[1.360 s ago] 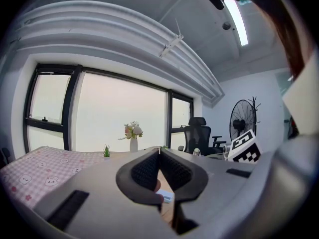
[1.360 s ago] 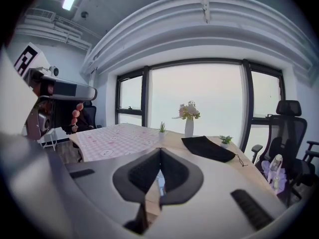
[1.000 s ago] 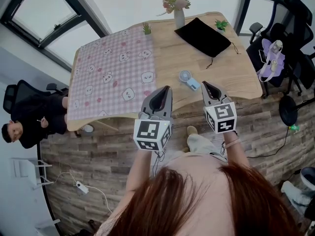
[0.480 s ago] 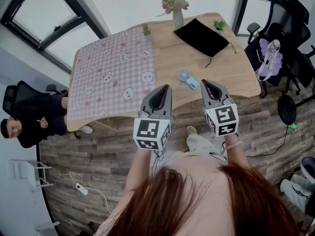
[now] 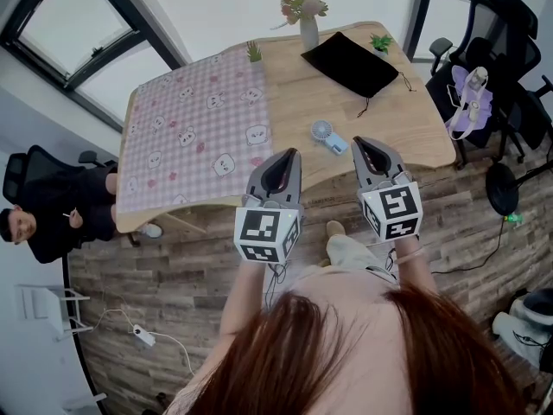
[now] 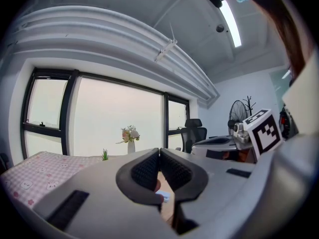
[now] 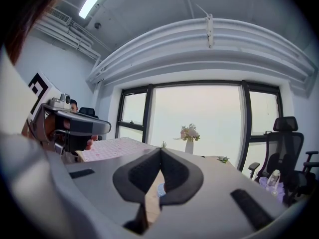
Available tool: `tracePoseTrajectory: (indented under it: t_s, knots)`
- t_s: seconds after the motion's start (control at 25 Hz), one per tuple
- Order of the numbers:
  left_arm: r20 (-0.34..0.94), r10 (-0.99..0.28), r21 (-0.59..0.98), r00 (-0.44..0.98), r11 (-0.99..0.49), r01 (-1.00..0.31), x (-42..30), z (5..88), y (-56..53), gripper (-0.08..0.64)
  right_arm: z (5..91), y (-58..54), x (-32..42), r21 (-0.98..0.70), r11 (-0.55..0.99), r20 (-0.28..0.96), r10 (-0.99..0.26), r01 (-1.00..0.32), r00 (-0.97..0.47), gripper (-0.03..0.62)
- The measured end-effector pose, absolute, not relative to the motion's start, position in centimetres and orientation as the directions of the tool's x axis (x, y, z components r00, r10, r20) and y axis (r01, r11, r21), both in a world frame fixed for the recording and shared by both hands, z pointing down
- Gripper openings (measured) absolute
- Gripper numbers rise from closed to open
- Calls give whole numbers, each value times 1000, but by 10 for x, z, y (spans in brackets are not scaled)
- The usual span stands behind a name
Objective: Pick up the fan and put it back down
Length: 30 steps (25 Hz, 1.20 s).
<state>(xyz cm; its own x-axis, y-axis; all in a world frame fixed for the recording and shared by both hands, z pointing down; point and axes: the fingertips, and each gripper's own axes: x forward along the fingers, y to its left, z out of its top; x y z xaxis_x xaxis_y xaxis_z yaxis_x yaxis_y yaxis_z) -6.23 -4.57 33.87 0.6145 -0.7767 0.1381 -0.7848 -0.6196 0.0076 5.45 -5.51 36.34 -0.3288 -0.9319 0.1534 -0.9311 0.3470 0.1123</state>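
At the near edge of the desk point(image 5: 294, 93), the left claw point(image 5: 288, 156) and right claw point(image 5: 359, 143) hang side by side, both pinched fully closed with nothing in them. The fan point(image 5: 327, 135) lies flat on the wood just past the two tips, close to that near edge, and neither claw touches it. A pink checked cloth point(image 5: 190, 137) covers the desk's left end. A black pouch point(image 5: 350, 63) and a flower vase point(image 5: 308, 33) sit by the far edge.

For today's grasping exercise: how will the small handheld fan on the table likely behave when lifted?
The handheld fan looks small and plastic: probably light, stiff. Its round head is wider than its handle, so it might tilt.
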Motion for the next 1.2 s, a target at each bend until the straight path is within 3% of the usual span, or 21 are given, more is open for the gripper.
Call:
tracePoseTrajectory:
  t_s: [1.2]
  knots:
    - [130,-776,16,617,-621,-784,-61,337,-47,12,351,-54,51,126,354,137,-931,-927,-337,0]
